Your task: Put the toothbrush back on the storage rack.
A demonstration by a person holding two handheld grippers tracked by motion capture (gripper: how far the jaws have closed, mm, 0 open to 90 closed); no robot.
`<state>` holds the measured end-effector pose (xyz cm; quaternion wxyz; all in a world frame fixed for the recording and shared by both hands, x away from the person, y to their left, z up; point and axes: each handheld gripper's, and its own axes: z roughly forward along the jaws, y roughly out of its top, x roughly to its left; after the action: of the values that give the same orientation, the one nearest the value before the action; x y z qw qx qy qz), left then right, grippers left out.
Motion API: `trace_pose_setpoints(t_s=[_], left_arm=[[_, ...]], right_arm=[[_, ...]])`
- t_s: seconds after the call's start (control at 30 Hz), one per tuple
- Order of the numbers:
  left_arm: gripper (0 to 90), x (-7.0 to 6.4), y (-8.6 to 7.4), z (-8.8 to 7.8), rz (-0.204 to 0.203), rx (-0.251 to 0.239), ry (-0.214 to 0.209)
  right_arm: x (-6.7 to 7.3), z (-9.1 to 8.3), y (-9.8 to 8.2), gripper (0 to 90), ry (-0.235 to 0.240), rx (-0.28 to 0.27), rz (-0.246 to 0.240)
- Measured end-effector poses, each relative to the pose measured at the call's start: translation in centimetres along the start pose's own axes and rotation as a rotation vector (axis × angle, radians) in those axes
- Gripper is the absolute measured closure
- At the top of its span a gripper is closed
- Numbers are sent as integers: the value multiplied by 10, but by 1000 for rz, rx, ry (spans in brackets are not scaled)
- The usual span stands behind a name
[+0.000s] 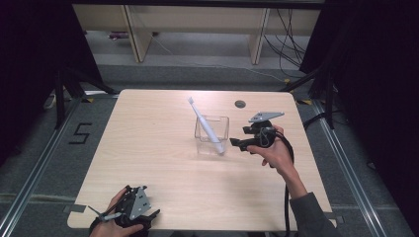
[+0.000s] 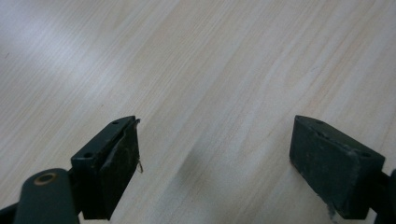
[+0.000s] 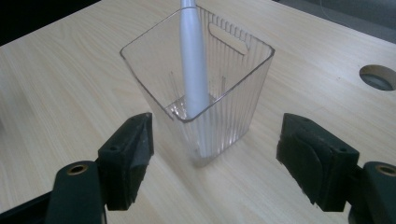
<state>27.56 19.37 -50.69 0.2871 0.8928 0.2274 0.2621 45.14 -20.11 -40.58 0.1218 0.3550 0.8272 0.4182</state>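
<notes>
— Toothbrush (image 1: 206, 127) leaning in the clear holder (image 1: 212, 134), mid-table in the high view; why?
— Likely just dropped in; right gripper (image 1: 236, 143) waits just right of it.
— Left gripper view?
— Left gripper (image 2: 215, 154) gapes, empty, over bare table (image 2: 196, 56).
— Right gripper view?
— Jaws spread, released, before the holder (image 3: 201, 98).
</notes>
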Motion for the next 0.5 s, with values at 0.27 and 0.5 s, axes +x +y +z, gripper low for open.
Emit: trace_pose_setpoints(t_s=[0.27, 0.5], left_arm=[[155, 0, 0, 0, -2, -1, 1], [155, 0, 0, 0, -1, 0, 8]], right_arm=[[5, 0, -9, 265, -4, 8, 13], [8, 1, -19, 261, -7, 22, 5]])
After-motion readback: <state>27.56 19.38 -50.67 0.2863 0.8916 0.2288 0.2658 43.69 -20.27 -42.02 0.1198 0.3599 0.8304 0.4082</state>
